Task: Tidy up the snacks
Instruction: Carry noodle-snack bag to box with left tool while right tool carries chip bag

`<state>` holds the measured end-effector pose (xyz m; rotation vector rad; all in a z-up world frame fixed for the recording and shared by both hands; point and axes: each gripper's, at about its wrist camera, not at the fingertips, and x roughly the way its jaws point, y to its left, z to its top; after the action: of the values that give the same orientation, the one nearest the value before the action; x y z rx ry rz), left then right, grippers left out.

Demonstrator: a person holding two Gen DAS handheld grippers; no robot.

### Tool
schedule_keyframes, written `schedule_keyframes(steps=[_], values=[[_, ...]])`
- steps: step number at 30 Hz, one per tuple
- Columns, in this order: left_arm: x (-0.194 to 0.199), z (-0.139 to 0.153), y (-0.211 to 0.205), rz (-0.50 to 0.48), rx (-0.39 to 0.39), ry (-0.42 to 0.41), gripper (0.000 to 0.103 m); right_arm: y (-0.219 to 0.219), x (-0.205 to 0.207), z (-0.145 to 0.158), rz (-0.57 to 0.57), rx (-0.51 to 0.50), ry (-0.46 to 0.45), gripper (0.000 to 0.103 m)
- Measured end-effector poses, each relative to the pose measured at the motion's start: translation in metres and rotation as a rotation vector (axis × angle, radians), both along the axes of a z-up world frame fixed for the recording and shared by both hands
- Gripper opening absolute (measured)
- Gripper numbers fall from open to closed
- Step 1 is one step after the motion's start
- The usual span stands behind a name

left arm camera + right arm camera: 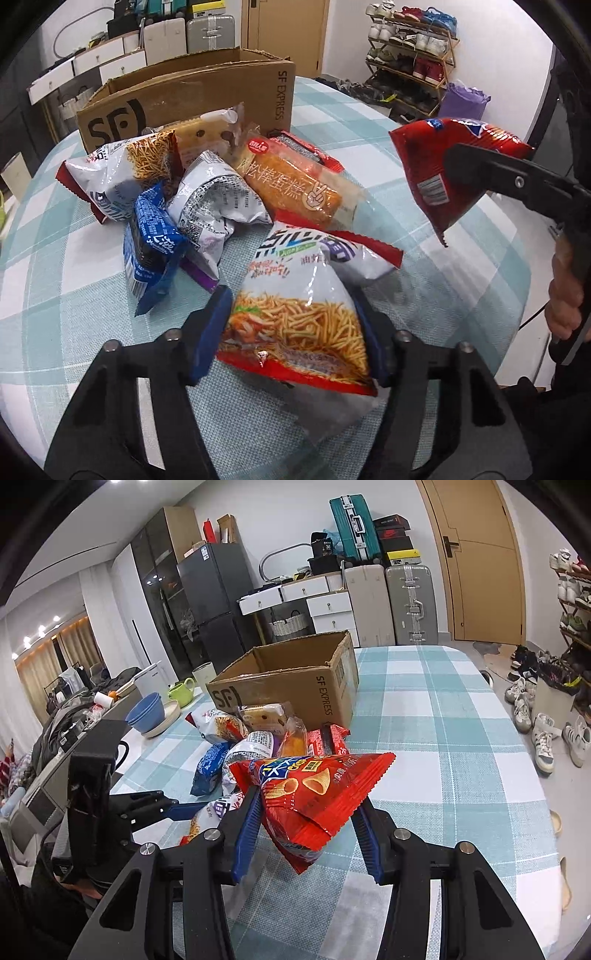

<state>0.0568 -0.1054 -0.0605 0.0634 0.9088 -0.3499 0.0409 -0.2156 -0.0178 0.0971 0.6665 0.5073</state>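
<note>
**Two soft bags in the tongs, the box waits behind the pile**

I hold one snack in each hand. The noodle-snack bag [295, 317] sits between the blue pads of my left tongs [291, 332], which are closed on its lower part, and the bag lies low over the desk [424, 295], maybe touching it. The red chips bag [314, 797] is clamped in my right tongs [306, 830] and is lifted clear above the desk, well to the right of the pile.

Both bags I judge as very light, puffed with air, with a smooth foil skin. They give way under the pads, so a grip on the middle can slide and can crush the crisp pieces inside. The safer place to hold is the flat sealed edge or a corner, where the foil is doubled and nothing breaks. The red bag already hangs tilted from one side, so I would move it slowly.

The other snacks are in a heap: a blue packet [151, 236], a white crumpled bag [210, 199], an orange cake pack [295, 184]. Just behind them stands the open cardboard box [295, 679], which looks to be the place for them.
</note>
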Motion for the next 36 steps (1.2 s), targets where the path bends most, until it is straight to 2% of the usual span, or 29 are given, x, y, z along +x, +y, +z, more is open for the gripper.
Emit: schedule_keyframes(steps=[5,19,36], values=[[-0.005,0.004,0.007,0.008,-0.039,-0.02,0.054,-0.001,0.001,-0.001,-0.001,0.0,-0.001,0.048],[-0.028,0.043,0.038,0.088,-0.126,-0.131,0.053,0.005,-0.007,0.014,0.011,0.025,-0.055,0.048],[-0.016,0.094,0.067,0.2,-0.174,-0.203,0.053,0.02,0.015,0.041,0.034,0.029,-0.084,0.048]])
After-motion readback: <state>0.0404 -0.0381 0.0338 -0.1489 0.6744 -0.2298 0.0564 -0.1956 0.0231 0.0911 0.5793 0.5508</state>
